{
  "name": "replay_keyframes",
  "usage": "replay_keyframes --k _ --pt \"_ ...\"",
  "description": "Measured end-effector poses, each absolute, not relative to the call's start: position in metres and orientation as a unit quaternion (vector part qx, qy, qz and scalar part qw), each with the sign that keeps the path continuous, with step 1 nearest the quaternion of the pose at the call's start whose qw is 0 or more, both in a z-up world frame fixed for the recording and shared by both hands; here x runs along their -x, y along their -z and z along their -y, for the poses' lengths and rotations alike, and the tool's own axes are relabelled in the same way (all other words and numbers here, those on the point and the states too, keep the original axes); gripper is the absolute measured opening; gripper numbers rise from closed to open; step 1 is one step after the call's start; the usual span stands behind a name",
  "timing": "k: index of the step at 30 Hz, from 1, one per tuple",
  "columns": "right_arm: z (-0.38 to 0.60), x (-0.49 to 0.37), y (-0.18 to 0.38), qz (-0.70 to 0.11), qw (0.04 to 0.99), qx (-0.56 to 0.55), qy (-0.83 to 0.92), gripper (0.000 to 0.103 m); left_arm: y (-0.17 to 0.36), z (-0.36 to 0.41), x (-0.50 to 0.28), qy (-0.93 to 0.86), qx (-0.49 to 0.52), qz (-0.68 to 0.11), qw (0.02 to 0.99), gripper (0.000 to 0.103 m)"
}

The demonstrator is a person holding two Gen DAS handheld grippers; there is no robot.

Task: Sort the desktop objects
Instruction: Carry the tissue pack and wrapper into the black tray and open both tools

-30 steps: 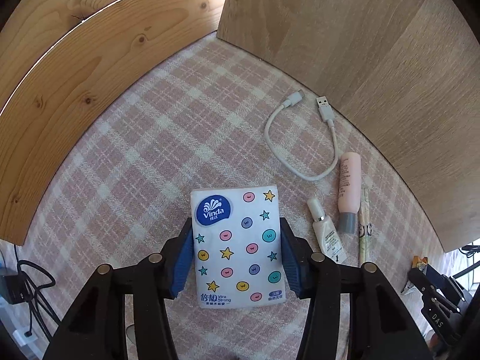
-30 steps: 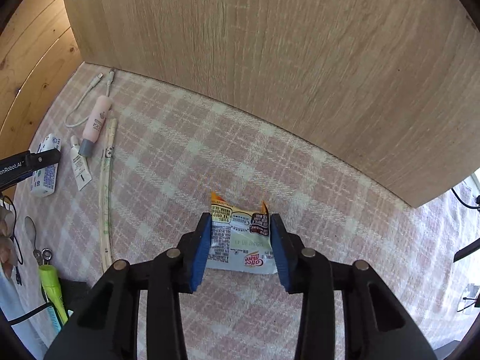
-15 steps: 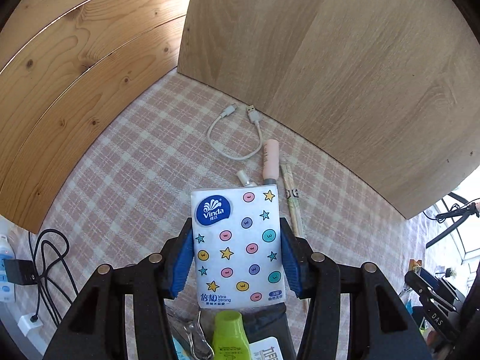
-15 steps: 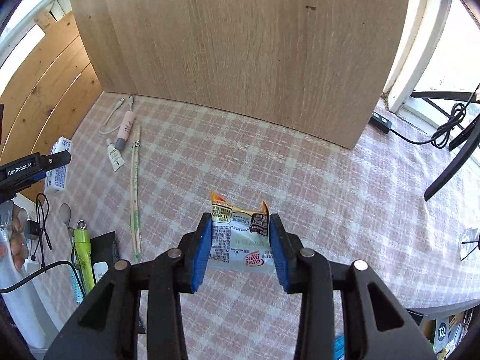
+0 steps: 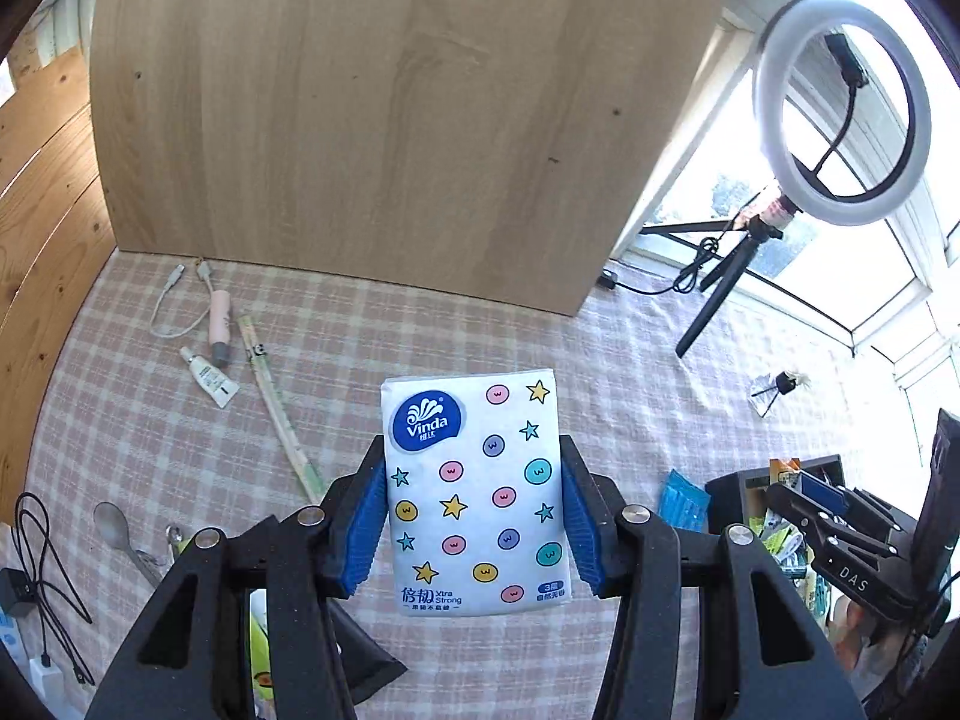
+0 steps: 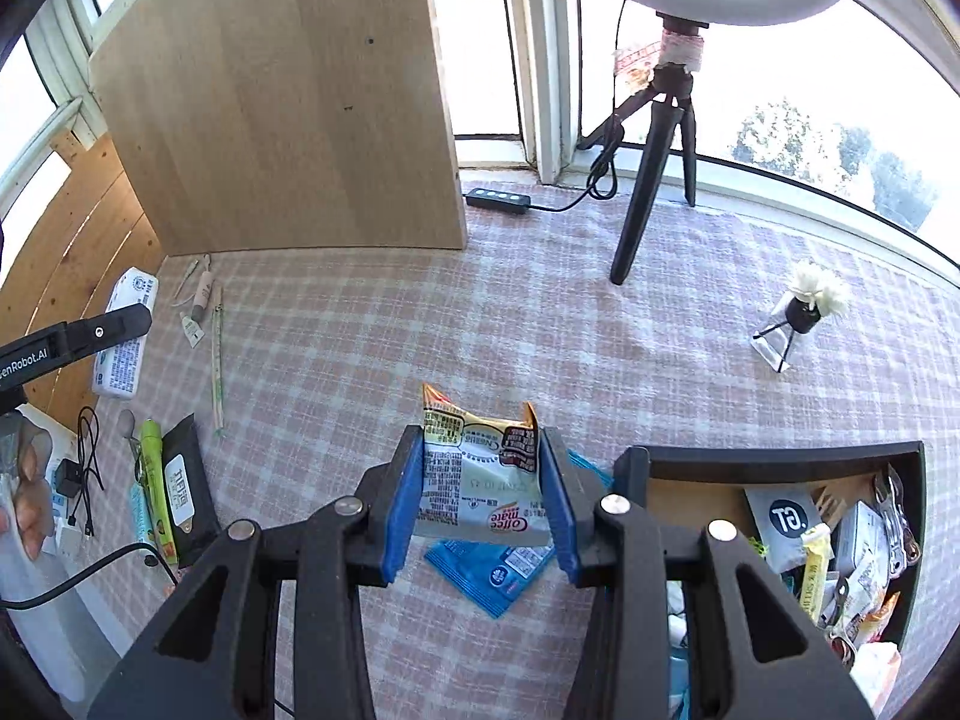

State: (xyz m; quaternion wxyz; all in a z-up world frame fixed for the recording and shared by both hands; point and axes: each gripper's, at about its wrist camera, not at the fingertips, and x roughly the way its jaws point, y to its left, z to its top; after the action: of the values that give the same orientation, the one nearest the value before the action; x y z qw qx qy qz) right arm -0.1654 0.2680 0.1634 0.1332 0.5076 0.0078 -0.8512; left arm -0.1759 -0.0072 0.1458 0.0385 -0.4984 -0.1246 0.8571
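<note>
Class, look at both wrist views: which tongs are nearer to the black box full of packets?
Right. The right tongs, gripping a sachet, hang right beside the black box; the left tongs, holding a tissue pack, are farther off.

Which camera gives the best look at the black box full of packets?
The right wrist view: the black box sits open below, its packets visible inside. The left wrist view catches only a corner at the right edge, partly behind the other tool.
</note>
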Motion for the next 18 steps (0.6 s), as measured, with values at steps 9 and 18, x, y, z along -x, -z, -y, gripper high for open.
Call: replay_keyframes --k 9,18 --pt "-0.378 0.142 -0.171 0.021 0.042 -0.503 0.863 0.037 -0.160 -0.159 0.141 -0.835 0.519 0.055 0.173 0.050" --pt "-0.457 0.125 -0.171 0.049 -0.028 -0.494 0.868 0.037 -0.166 -0.263 0.108 -0.808 0.529 0.003 0.258 0.050"
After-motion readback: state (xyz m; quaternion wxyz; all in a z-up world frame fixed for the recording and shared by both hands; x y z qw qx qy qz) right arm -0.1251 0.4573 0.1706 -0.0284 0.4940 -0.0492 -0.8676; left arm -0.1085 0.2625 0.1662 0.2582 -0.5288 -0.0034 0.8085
